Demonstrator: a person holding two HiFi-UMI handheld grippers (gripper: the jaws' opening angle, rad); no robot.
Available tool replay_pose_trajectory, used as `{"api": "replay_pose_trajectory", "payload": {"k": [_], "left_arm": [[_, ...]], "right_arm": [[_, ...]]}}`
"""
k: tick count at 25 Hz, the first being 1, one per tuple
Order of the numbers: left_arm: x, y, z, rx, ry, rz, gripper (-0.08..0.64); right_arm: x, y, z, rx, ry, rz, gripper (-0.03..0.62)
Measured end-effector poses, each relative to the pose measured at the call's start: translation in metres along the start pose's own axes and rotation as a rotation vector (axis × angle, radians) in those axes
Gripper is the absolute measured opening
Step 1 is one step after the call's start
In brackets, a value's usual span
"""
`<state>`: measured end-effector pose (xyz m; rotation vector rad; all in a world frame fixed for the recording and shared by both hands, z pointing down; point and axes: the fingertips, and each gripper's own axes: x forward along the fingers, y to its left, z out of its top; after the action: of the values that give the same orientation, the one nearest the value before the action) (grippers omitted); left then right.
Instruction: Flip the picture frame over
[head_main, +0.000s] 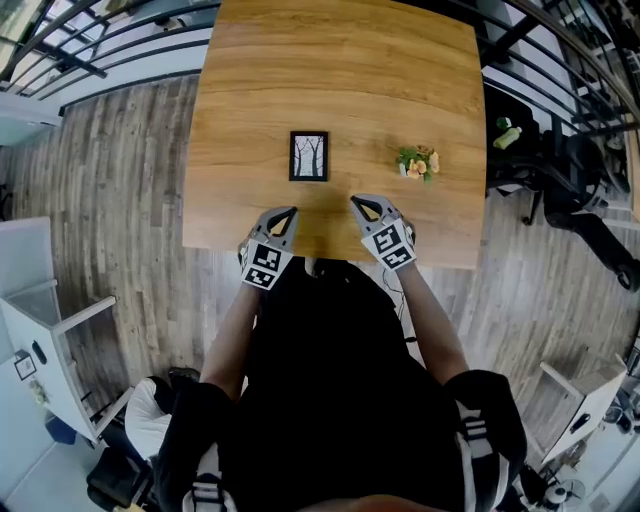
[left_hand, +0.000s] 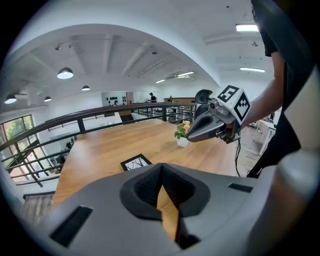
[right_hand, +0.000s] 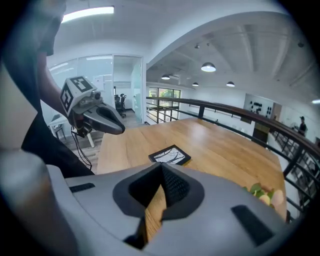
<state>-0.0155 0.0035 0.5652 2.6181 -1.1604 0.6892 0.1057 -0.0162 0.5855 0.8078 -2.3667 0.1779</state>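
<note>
Two shut hand-held grippers, one frame lying print-up

Find the picture frame flat on the bench, tree print upward, long sides running away from the near edge, about mid-width and closer to the person's side than to the far one. Read this as fitting either a frame due to go face down or one already brought face up; cannot settle which.

Expect little lip for a pinch: thin dark border flush against the wood. Likely needs one edge tipped up, then support from the opposite side through any turn.

Note the left hand-held gripper and the right hand-held gripper above the near edge, each with jaws pressed together on nothing, both short of the frame and not touching it. Keep them apart, one to either side of the frame's line.

Mind the small potted plant to the right, near the frame but not touching. Favour the left side and the far half: bare wood, ample room to swing. Watch the near edge just under the jaws, with the plank floor below every side.
</note>
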Motion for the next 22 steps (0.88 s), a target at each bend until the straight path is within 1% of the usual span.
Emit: {"api": "replay_pose_trajectory", "payload": {"k": [4,7,16,22], "left_arm": [[-0.017,0.005,0.012,-0.027,-0.026,0.034,0.020],[-0.026,0.008,0.009,-0.019,-0.018,0.052,0.018],[-0.035,0.007,0.005,-0.032,-0.022,0.067,0.018],[-0.038,0.006,0.004,-0.021,-0.018,0.071,0.018]], "right_arm": [[-0.007,-0.002,0.003,-0.017,-0.010,-0.007,0.008],[-0.007,-0.002,0.003,-0.028,-0.010,-0.010,0.008],[-0.013,0.004,0.002,-0.031,-0.020,-0.008,0.008],[-0.017,0.004,-0.001,-0.032,-0.019,-0.013,0.008]]}}
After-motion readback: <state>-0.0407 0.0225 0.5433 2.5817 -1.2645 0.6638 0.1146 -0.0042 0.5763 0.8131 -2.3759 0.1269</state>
